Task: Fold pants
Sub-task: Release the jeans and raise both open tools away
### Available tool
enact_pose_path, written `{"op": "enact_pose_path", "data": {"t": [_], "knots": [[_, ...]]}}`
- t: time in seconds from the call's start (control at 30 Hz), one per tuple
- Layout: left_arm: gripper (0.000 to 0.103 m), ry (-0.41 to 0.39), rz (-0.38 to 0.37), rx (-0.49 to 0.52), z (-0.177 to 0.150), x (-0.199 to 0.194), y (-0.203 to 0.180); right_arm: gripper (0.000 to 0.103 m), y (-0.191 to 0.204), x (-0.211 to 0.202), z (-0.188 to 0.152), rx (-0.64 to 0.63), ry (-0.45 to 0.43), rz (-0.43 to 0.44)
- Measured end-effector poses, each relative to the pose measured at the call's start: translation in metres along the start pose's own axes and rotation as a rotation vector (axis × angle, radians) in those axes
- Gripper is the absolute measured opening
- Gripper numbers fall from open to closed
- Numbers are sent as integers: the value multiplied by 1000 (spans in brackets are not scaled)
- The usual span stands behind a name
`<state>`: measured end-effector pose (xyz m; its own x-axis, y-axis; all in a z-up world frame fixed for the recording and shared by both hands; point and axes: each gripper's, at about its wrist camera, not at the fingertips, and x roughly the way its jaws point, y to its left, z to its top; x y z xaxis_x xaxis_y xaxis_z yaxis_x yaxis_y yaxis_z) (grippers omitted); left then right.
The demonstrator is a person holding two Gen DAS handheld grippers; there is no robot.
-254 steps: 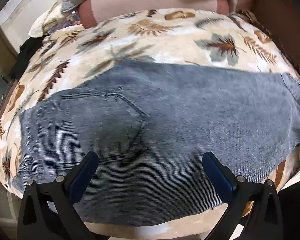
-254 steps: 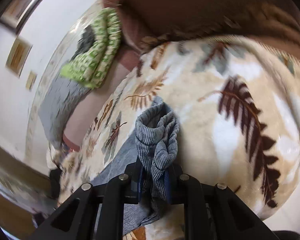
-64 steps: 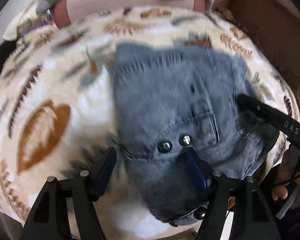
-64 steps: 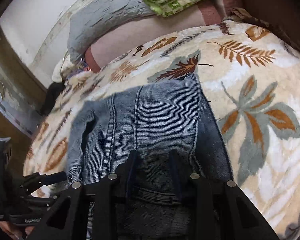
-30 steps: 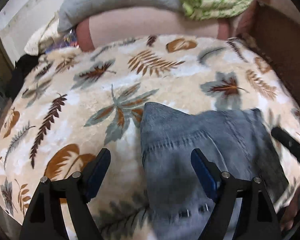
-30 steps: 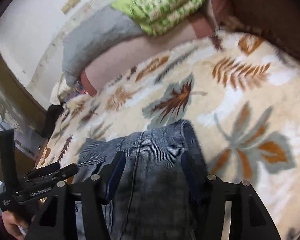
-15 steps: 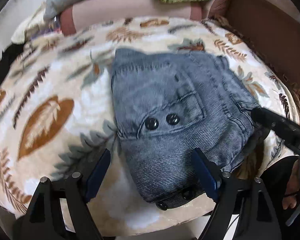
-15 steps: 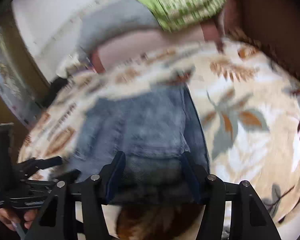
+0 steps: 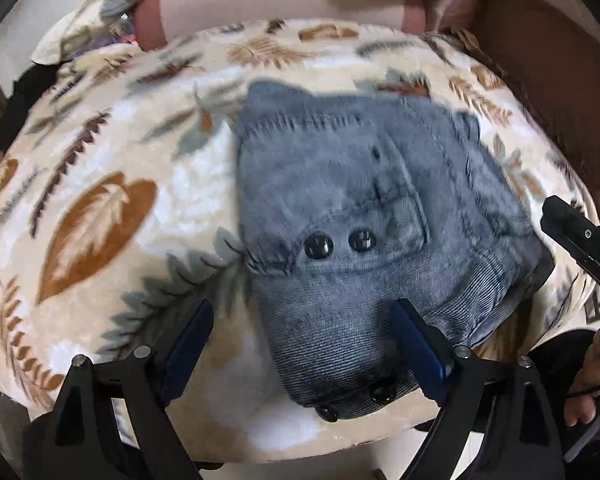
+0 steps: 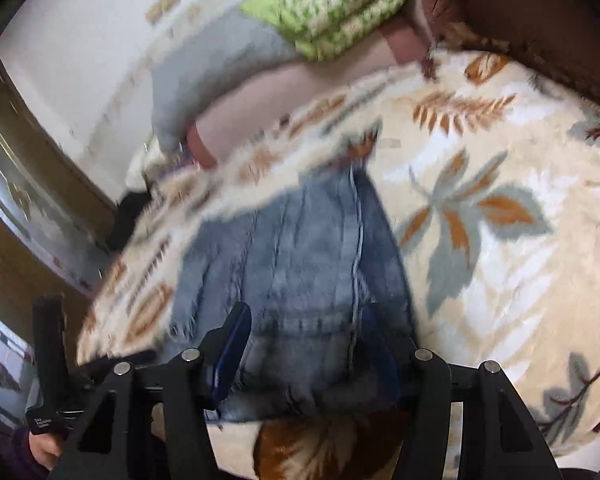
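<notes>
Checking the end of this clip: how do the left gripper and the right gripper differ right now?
The left gripper stands wide, its jaws opening, while the right gripper is narrower. The left gripper spans one edge of the folded pants plus bare blanket; the right gripper has only denim between its fingers. Both are open, have blue pads, and grip nothing.
</notes>
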<state>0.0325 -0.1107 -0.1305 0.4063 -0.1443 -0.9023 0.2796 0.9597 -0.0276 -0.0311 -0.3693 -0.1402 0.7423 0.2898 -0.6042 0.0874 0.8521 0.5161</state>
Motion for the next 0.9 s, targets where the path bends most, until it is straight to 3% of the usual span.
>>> {"op": "enact_pose_path", "data": {"t": [0.2, 0.37, 0.5, 0.63, 0.9], "knots": [[91, -187, 40, 34, 23, -59, -18, 62, -23, -16, 11, 126, -96, -18], [91, -356, 1, 26, 33, -107, -36, 62, -32, -33, 17, 161, -174, -39], [91, -428, -24, 59, 30, -124, -49, 65, -41, -43, 18, 187, -207, -53], [91, -437, 5, 114, 25, -125, -57, 65, -46, -43, 19, 208, -204, -59], [91, -365, 86, 129, 12, -101, -42, 66, -50, -38, 17, 222, -181, -75]]}}
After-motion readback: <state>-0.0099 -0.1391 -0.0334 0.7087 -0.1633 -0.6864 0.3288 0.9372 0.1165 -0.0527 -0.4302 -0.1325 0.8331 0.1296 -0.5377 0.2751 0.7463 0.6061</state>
